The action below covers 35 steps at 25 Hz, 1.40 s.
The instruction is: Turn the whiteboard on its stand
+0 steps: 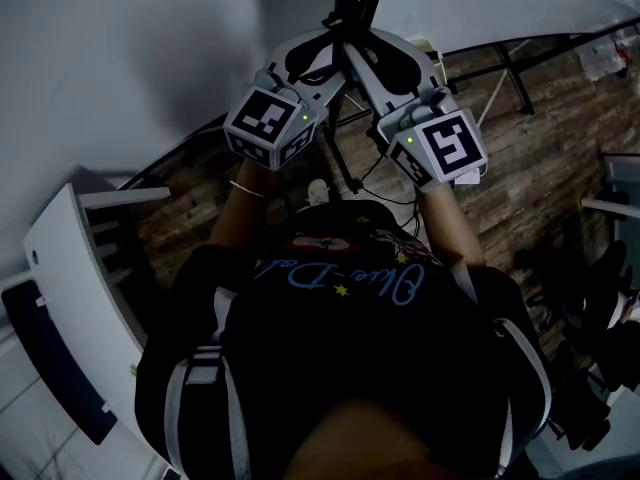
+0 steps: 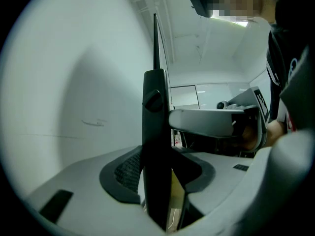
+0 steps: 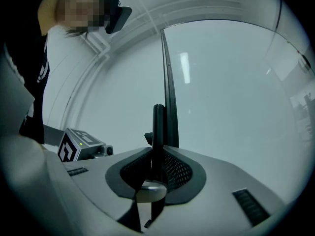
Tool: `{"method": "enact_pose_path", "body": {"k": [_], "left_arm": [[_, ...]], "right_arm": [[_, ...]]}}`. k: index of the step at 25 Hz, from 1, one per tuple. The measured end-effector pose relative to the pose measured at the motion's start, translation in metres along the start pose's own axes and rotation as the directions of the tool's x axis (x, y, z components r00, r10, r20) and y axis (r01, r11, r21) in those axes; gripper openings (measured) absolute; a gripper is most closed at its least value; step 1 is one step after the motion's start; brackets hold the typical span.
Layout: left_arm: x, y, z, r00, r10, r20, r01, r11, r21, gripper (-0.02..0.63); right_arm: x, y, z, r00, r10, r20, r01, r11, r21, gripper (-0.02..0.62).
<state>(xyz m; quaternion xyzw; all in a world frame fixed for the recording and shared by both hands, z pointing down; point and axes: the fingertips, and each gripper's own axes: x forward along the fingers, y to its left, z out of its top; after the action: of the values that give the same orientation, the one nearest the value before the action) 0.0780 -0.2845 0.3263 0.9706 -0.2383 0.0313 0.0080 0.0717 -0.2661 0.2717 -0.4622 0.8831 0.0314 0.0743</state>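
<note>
Dark shirt [image 1: 340,368], left tongs [image 2: 157,176] and right tongs [image 3: 153,176] clamped on black stand post [image 3: 158,127], whiteboard [image 1: 480,3], wood-plank floor [image 1: 520,168]

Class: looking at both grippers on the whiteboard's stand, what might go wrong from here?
Both the left gripper and right gripper clamp the same black stand post, close together, so they may knock each other. Holding the post, not the whiteboard, may shift the whole stand instead of turning the board.
</note>
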Motion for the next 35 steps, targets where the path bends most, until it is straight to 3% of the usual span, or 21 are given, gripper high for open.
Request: {"method": "enact_pose_path", "body": {"k": [35], "left_arm": [[-0.025,-0.002,0.0,0.995,0.101,-0.013,-0.102,0.995,-0.016,0.184]], "right_arm": [[-0.001,0.027,0.002,0.993,0.118,0.006,-0.118,0.993,0.023,0.071]]}}
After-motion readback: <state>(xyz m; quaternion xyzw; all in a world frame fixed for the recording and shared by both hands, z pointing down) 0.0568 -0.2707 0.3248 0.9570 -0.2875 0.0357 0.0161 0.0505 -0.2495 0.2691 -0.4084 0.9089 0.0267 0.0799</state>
